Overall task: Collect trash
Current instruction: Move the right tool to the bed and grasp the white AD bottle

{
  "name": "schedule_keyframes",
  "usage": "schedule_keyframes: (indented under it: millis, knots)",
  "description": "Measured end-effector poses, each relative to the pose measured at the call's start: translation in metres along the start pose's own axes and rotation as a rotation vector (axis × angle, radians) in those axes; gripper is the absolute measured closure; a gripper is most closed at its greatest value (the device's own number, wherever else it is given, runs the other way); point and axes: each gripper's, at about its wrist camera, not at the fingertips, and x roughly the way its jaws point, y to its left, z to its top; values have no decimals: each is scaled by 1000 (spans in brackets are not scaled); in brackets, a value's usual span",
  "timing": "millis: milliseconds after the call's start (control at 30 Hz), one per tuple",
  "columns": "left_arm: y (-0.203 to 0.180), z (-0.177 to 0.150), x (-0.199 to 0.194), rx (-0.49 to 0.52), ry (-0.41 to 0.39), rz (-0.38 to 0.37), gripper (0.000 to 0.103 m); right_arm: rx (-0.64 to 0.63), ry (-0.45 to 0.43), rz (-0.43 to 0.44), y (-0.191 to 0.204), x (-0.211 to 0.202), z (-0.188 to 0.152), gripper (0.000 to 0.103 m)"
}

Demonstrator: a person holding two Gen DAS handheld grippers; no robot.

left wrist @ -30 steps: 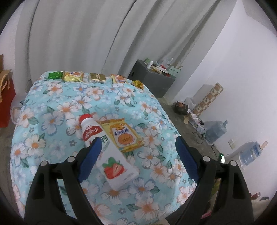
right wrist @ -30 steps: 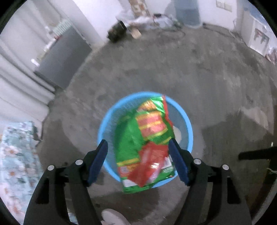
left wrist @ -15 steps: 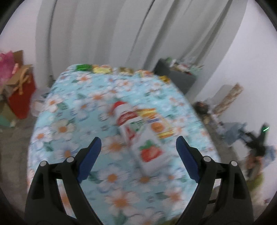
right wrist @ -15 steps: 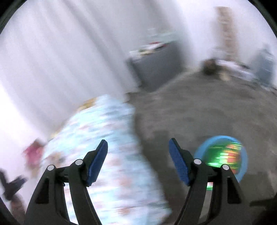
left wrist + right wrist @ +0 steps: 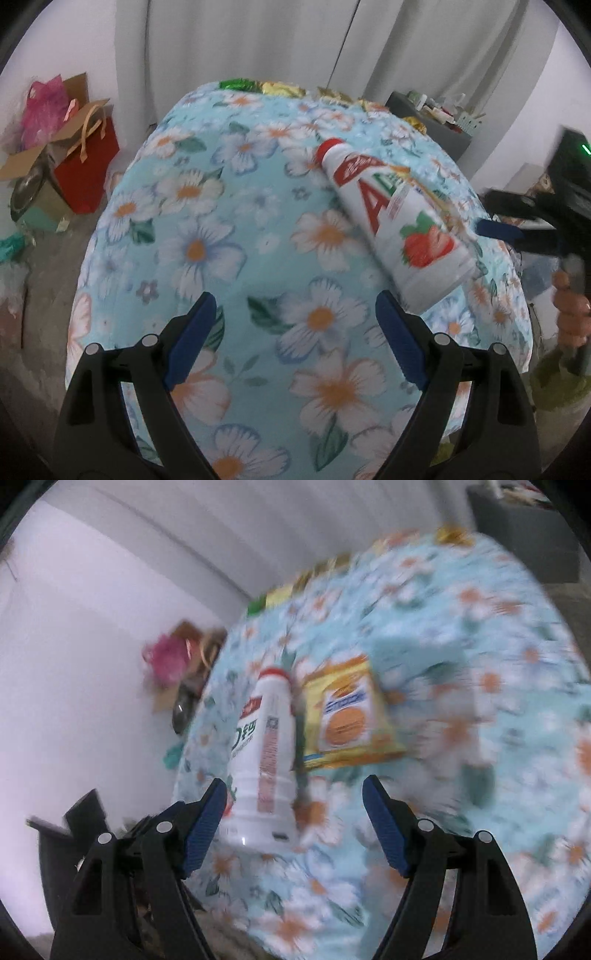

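A white bottle [image 5: 395, 229] with a red cap and a strawberry label lies on the flowered tablecloth [image 5: 221, 221]. A yellow biscuit packet [image 5: 347, 716] lies beside it, mostly hidden behind the bottle in the left wrist view. My left gripper [image 5: 293, 310] hangs open over bare cloth, the bottle just beyond its right finger. My right gripper [image 5: 295, 794] is open and empty above the table. The bottle [image 5: 266, 753] has its base close to the right gripper's left finger. One blue pad [image 5: 498, 230] of that gripper and the person's hand [image 5: 570, 314] show at the right edge.
Several small wrappers [image 5: 236, 83] line the table's far edge by the white curtain. A red gift bag [image 5: 86, 173] and cardboard boxes stand on the floor to the left. A grey cabinet [image 5: 432, 122] stands behind the table on the right.
My right gripper swung away from the blue basket on the floor and now looks over the table at the bottle. My left gripper sank and shifted, so the bottle now lies right of it.
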Motion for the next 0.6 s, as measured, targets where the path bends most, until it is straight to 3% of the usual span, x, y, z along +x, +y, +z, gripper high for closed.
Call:
schedule_keyframes:
  millis: [200, 433, 600]
  knots:
    - [7, -11, 1, 6, 13, 11, 19, -81, 98, -87, 35, 45, 19, 29]
    - [17, -13, -2, -26, 3, -6, 19, -193, 158, -159, 66, 63, 27, 29]
    - [19, -15, -8, -37, -6, -10, 19, -185, 221, -135, 71, 75, 26, 30]
